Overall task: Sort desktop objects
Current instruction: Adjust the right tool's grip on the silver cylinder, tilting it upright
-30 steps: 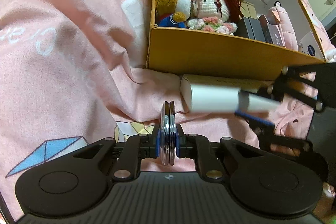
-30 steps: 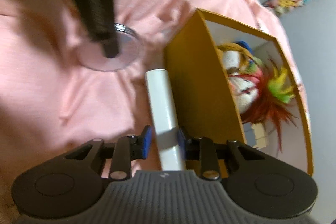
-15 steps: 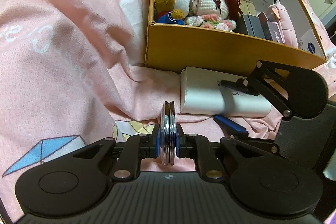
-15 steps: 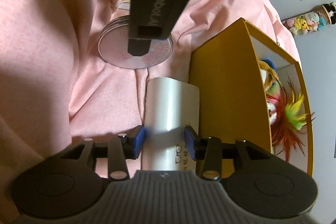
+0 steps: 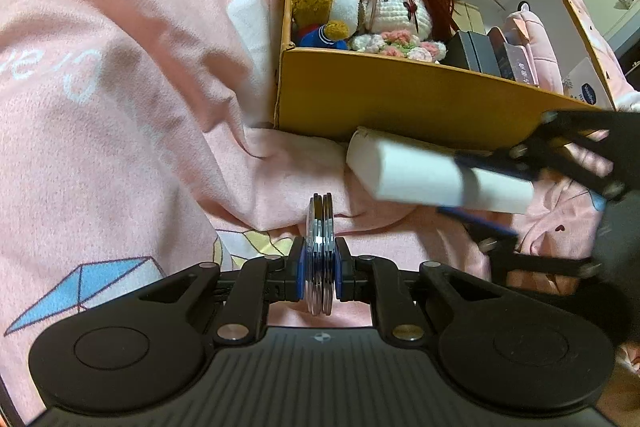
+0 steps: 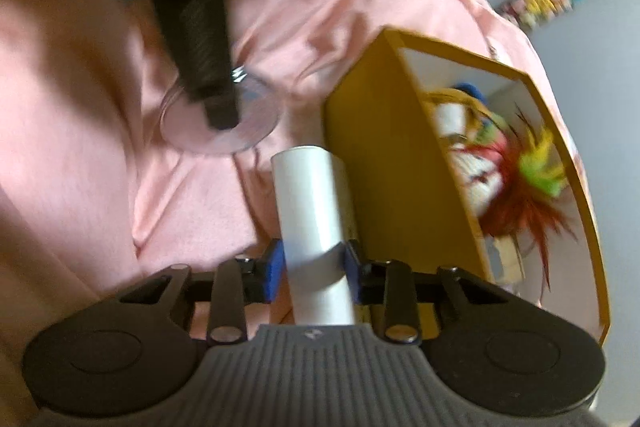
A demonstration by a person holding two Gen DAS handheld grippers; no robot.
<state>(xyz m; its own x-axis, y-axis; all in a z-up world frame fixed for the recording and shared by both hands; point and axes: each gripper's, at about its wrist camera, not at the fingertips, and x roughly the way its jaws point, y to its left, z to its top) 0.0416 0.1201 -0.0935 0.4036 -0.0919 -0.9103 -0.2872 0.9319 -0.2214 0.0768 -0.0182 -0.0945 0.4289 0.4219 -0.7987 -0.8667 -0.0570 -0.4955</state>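
Currently right gripper (image 6: 312, 267) jaws clamp the white case (image 6: 314, 223) beside the yellow box (image 5: 400, 99), likely for loading; left gripper (image 5: 319, 269) jaws pinch the clear dish (image 5: 319, 247) edge-on

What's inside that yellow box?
The yellow box holds a brown plush dog, a crocheted doll with red and green feathers, dark boxes and something pink. Its front wall hides whatever lies lower down.

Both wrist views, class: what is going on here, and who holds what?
A person is sorting items on a pink blanket beside a yellow box of plush toys. The left tongs are shut on a clear round disc case, held edge-on. The right tongs are shut on a white rectangular case, next to the box's outer wall. Neither item is in the box yet.
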